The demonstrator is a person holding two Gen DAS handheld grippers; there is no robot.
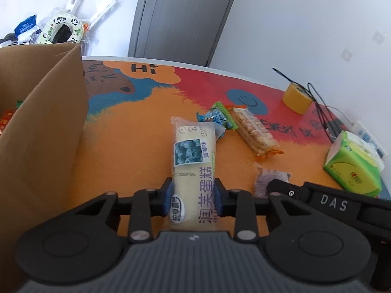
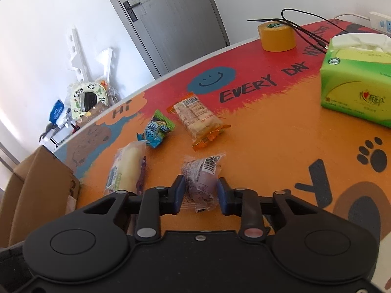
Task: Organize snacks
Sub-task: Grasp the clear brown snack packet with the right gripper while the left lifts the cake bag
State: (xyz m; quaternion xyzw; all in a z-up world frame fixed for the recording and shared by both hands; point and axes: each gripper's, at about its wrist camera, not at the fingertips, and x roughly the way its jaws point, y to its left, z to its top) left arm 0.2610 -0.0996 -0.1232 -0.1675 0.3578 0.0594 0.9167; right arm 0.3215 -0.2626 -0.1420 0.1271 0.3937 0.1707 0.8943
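Pickup is the step in hand: my left gripper [image 1: 193, 196] clamps the long cake pack [image 1: 194, 168], right of the cardboard box [image 1: 46, 127]; my right gripper [image 2: 200, 193] pinches the purple snack [image 2: 201, 180], farther right. Next I must lift both into the box, I think.

Count of items on the surface [image 2: 281, 146]: 4 wrapped snacks, 4 other objects.

Snacks, 4 in total: 1 long cream cake roll [image 1: 193, 168], 1 purple-filled bun in clear wrap [image 2: 201, 183], 1 blue-and-green packet [image 2: 156, 130], 1 orange-edged biscuit pack [image 2: 198, 119]. Other objects: 1 cardboard box [image 1: 44, 127], with its contents mostly hidden and uncounted; 1 yellow tape roll [image 2: 277, 36]; 1 green tissue pack [image 2: 356, 85]; 1 white power strip [image 2: 381, 22]. Hand-held grippers: 2, namely 1 left hand-held gripper [image 1: 193, 195] and 1 right hand-held gripper [image 2: 200, 194].
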